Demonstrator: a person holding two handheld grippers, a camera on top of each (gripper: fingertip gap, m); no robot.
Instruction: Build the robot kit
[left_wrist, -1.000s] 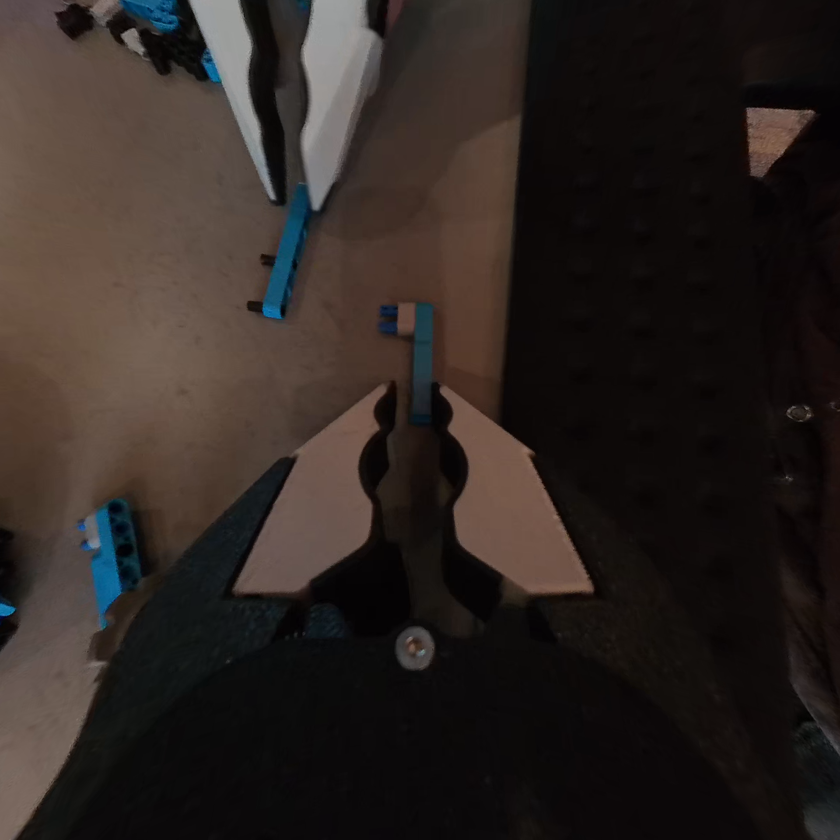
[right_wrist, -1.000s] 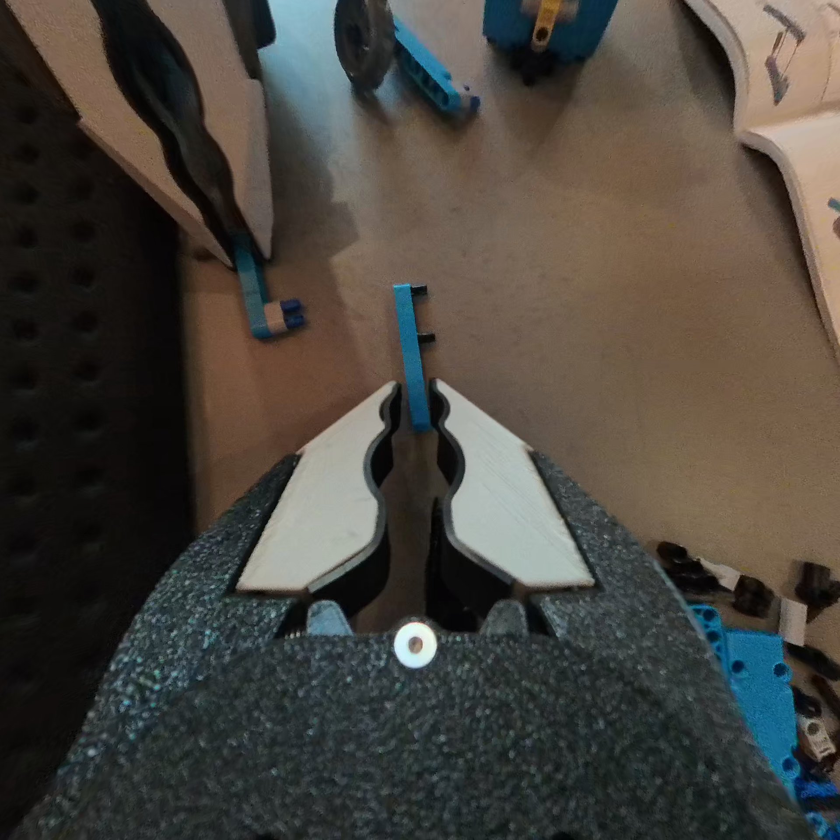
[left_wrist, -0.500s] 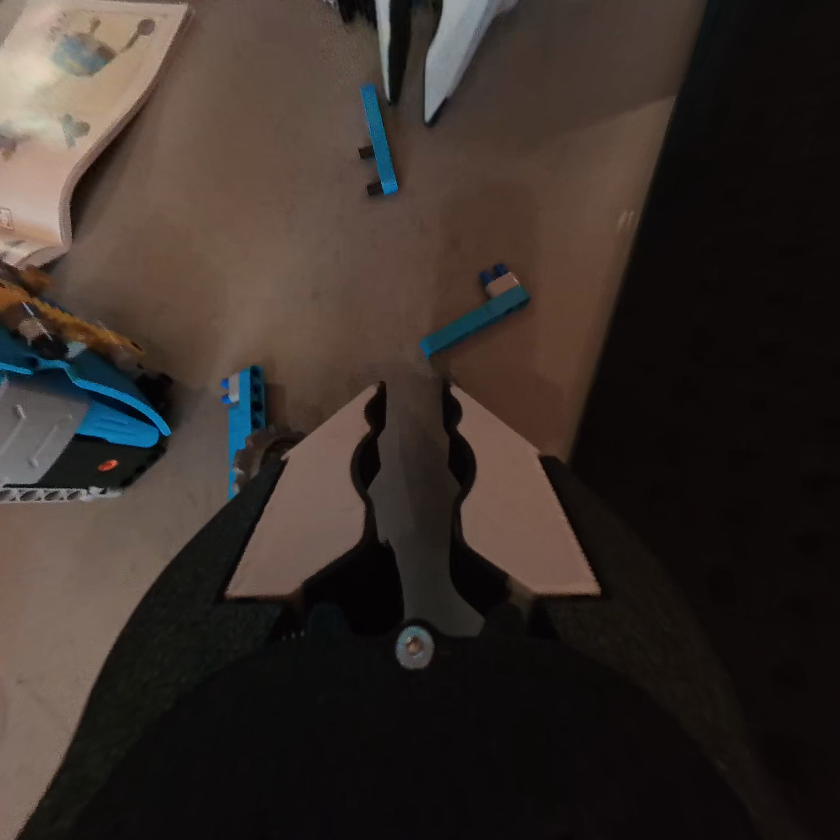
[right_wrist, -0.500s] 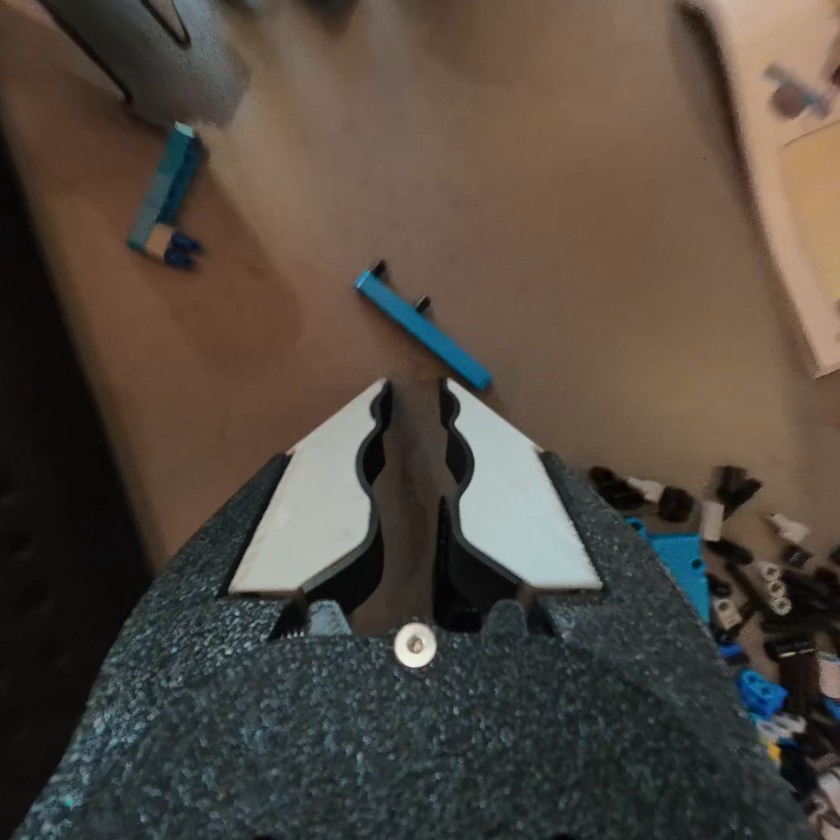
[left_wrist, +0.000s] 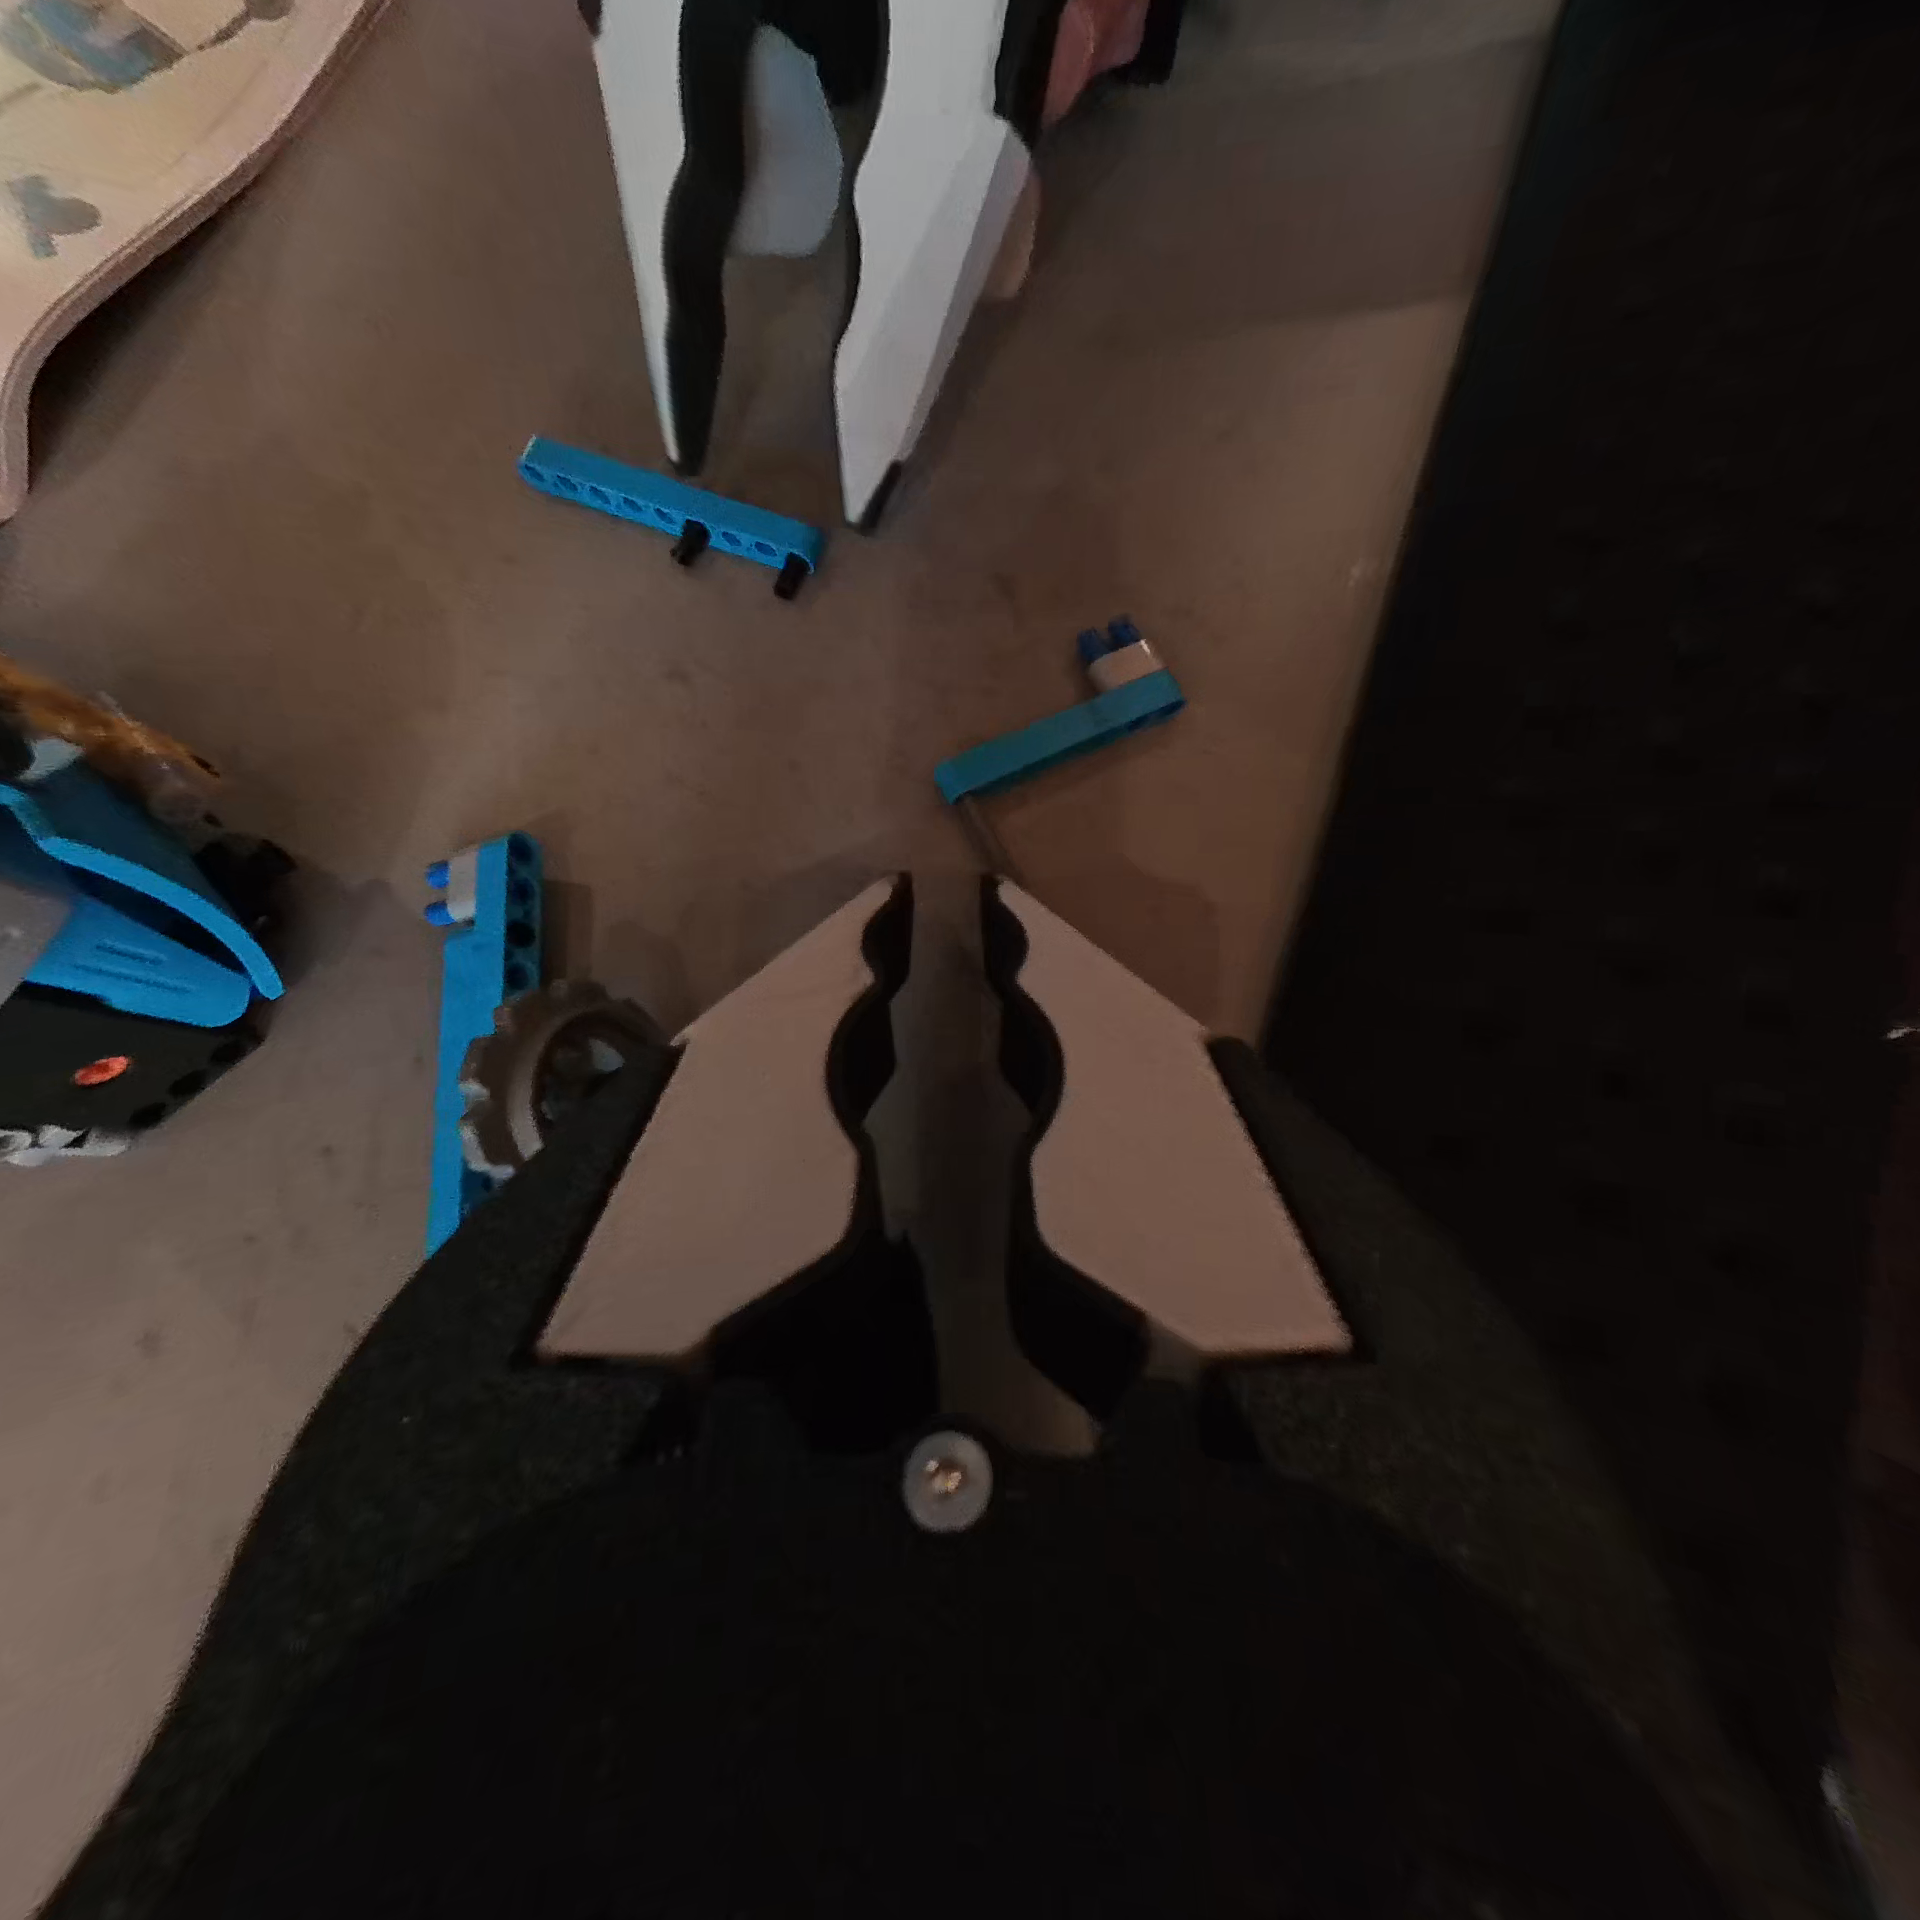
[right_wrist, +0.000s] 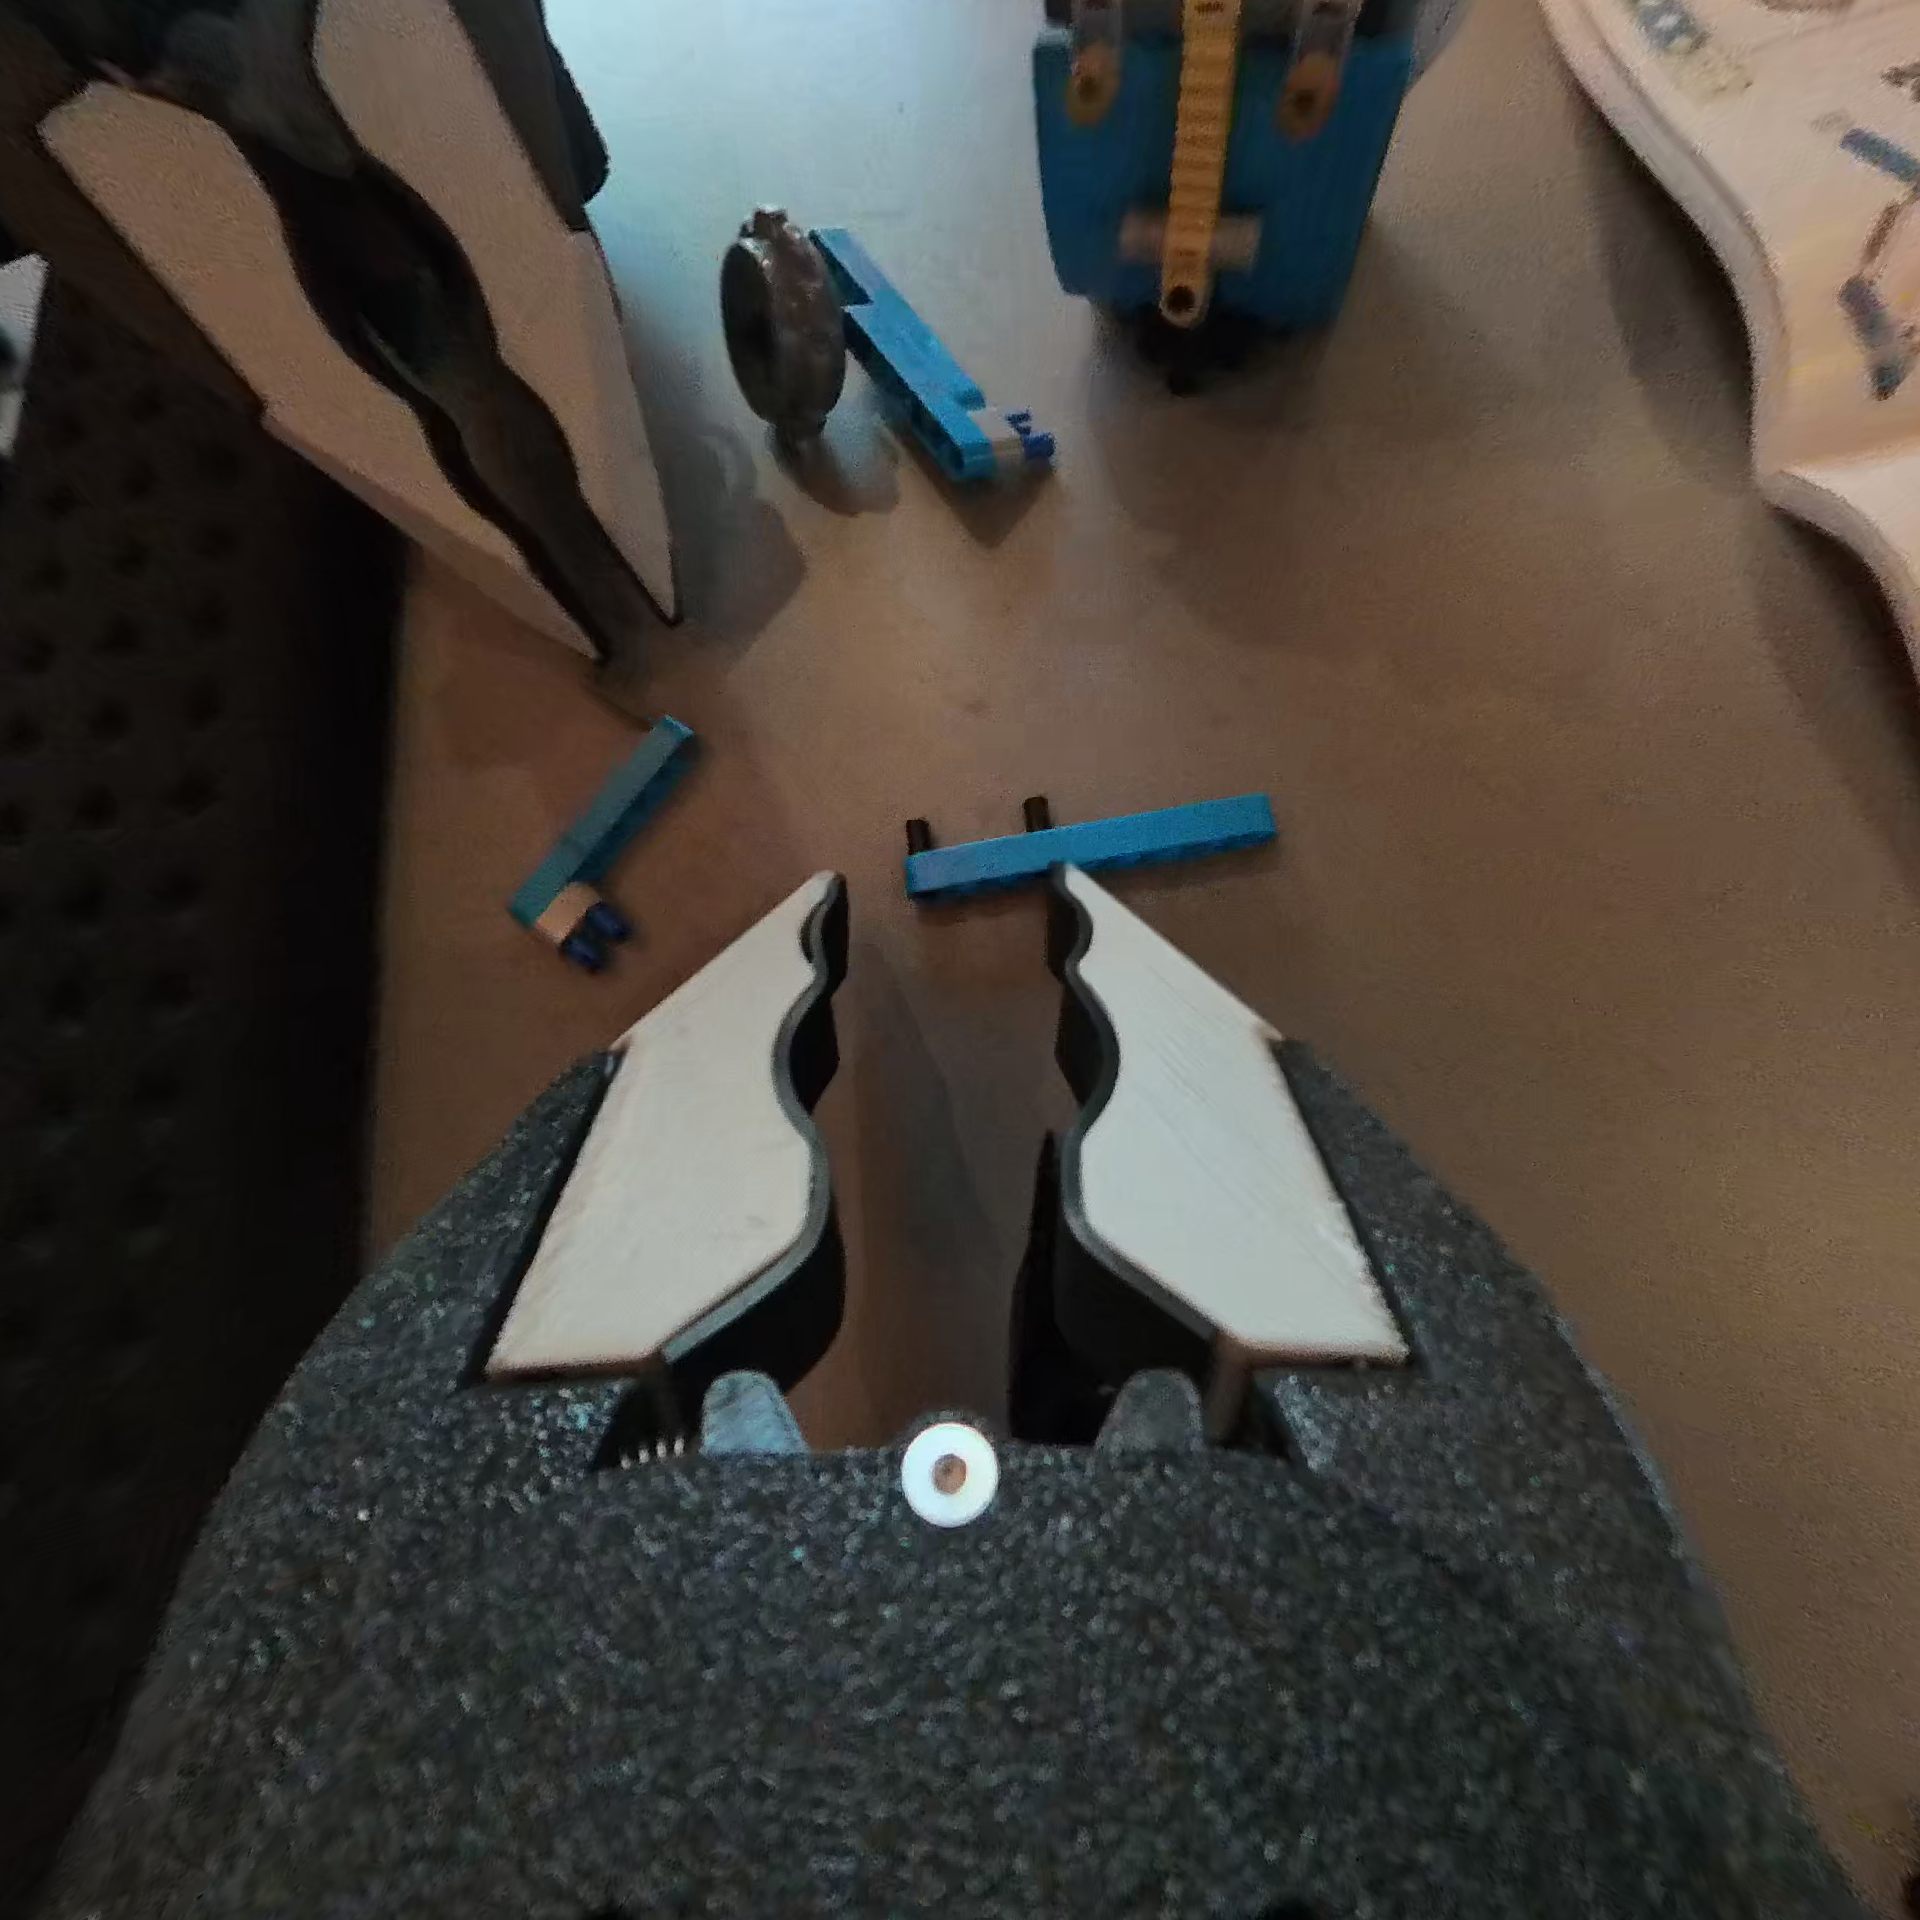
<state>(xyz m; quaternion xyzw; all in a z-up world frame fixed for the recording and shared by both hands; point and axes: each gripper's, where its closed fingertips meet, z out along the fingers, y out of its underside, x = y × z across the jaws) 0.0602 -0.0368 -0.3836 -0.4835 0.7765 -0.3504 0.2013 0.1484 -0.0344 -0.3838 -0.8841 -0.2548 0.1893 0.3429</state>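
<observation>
A: Left wrist view first — what does the left gripper (left_wrist: 943, 883) hold?

B: Nothing; its jaws stand slightly apart, empty. The short blue beam with a tan-and-blue connector (left_wrist: 1060, 743) lies on the tan table (left_wrist: 312, 644) at one o'clock, just beyond the tips.

A: And at twelve?

B: The right gripper (left_wrist: 779, 488), parted, tips over the long blue beam with two black pins (left_wrist: 665, 507). At nine, a blue beam with a grey gear (left_wrist: 488, 1029).

A: Right wrist view?

B: The right gripper (right_wrist: 945, 883) gapes wide, unladen — the pinned beam (right_wrist: 1091, 844) lies crosswise at its tips. The short beam (right_wrist: 608, 821) sits at ten o'clock, near the left gripper (right_wrist: 634, 623)
</observation>
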